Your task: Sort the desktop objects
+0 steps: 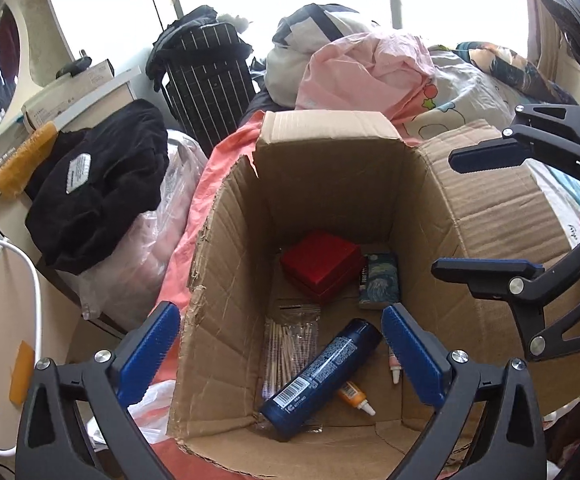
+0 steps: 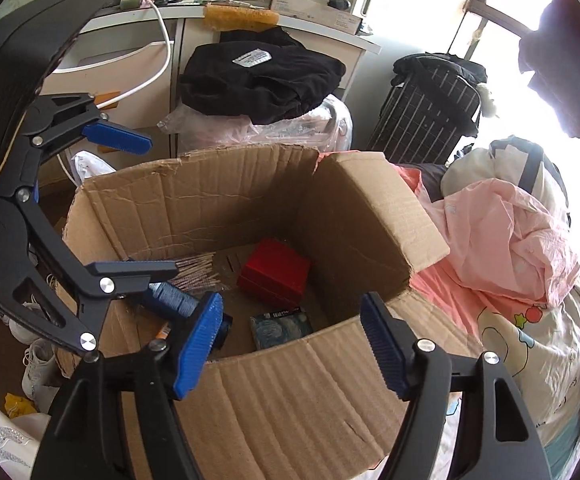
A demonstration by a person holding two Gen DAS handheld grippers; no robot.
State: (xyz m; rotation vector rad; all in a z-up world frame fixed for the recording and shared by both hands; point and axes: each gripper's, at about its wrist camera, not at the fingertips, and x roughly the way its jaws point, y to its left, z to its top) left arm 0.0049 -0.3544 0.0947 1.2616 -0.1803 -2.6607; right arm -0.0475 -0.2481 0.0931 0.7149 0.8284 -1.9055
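Corrugated cardboard box (image 1: 226,240), glossy red case (image 1: 320,266), ribbed blue-padded left gripper (image 1: 280,354) and right gripper (image 2: 292,346) splayed wide, empty

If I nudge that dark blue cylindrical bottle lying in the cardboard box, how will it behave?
The dark blue cylindrical bottle lies on its side, so it will probably roll. Its smooth wall looks slippery. It rests partly on the clear bag of cotton swabs, which may shift with it.

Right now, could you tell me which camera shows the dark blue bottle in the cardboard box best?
The left wrist view: the dark blue bottle lies in full sight on the box floor, barcode visible. In the right wrist view only a short stretch of it shows, hidden behind both grippers' fingers.
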